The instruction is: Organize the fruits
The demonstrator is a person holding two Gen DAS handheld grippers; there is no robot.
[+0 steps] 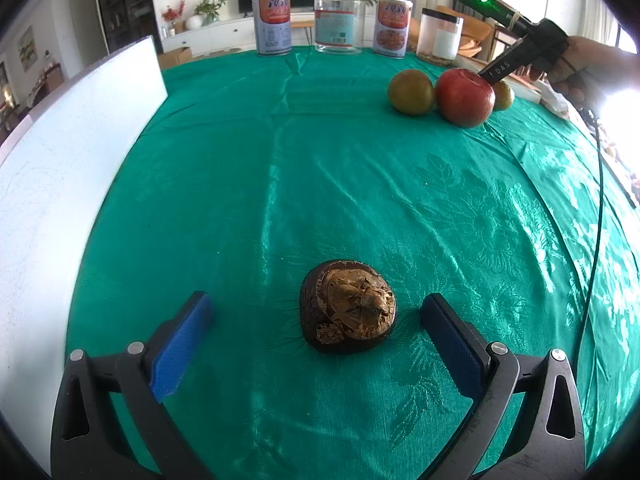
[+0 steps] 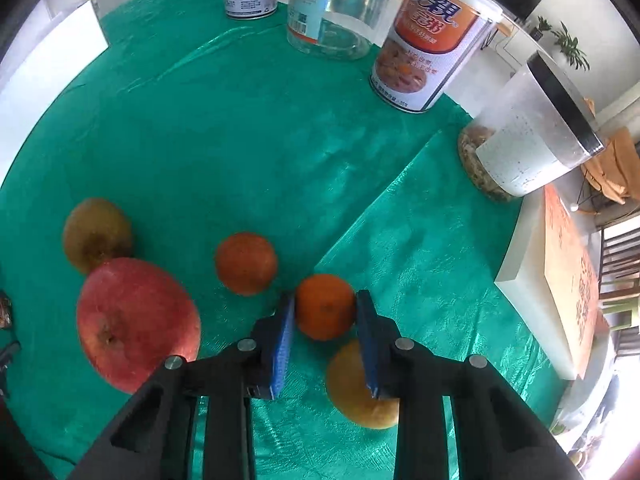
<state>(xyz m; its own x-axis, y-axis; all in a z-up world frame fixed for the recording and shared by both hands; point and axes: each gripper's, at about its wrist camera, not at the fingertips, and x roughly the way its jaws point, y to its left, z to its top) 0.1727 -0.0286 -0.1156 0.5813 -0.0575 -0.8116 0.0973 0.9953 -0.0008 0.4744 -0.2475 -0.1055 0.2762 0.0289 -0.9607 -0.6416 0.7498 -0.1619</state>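
While the left tool (image 1: 316, 328) sits spread wide around the brown husky fruit (image 1: 347, 307) on the worktop (image 1: 280, 160), the right tool (image 2: 325, 312) is clamped on a small orange (image 2: 325, 306). I'd lift straight up, clear of the red apple (image 2: 138, 322).

A small orange tangerine (image 2: 325, 306) sits clamped between the two blue pads of the right hand-held gripper (image 2: 325, 312), and a yellowish fruit (image 2: 352, 392) lies just below it. Another orange tangerine (image 2: 246, 263) lies near on its left, then a big red apple (image 2: 138, 322) touching a green-brown round fruit (image 2: 96, 234). A dark brown, rough fruit with a dry torn top (image 1: 348, 307) rests apart on the green surface (image 1: 320, 160).
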